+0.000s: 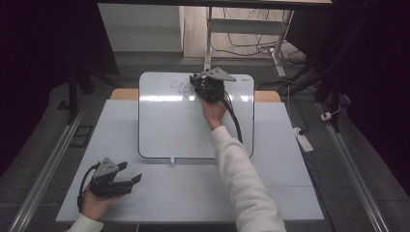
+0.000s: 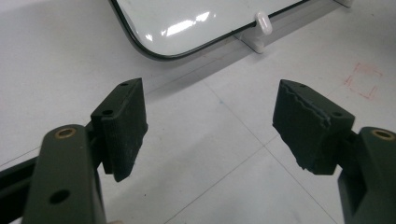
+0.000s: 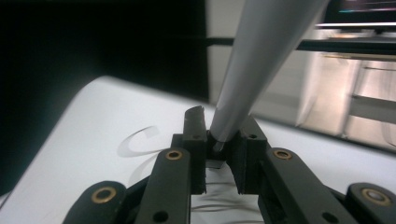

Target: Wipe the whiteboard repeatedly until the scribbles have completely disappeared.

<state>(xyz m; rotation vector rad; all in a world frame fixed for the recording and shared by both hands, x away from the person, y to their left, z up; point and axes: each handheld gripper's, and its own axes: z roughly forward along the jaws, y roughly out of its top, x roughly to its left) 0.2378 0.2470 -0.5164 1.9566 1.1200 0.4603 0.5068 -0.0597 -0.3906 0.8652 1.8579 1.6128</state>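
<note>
A white whiteboard (image 1: 169, 125) lies on the table, with dark scribbled pen lines (image 1: 180, 87) near its far edge. My right gripper (image 1: 197, 81) is over that far edge beside the scribble. In the right gripper view the right gripper (image 3: 219, 128) is shut on a grey marker (image 3: 261, 60) that sticks up past the jaws, and curved strokes (image 3: 140, 140) show on the board below. At the table's near left corner my left gripper (image 1: 133, 173) rests low and open. Nothing lies between the fingers of the left gripper (image 2: 210, 121), and the whiteboard corner (image 2: 187, 23) is ahead of them.
The white table top (image 1: 193, 193) has seams and a faint red mark (image 2: 364, 81). A small white foot (image 1: 172, 160) juts from the board's near edge. On the floor to the right lies a power strip (image 1: 304, 140) with cables. A desk frame (image 1: 209, 38) stands behind.
</note>
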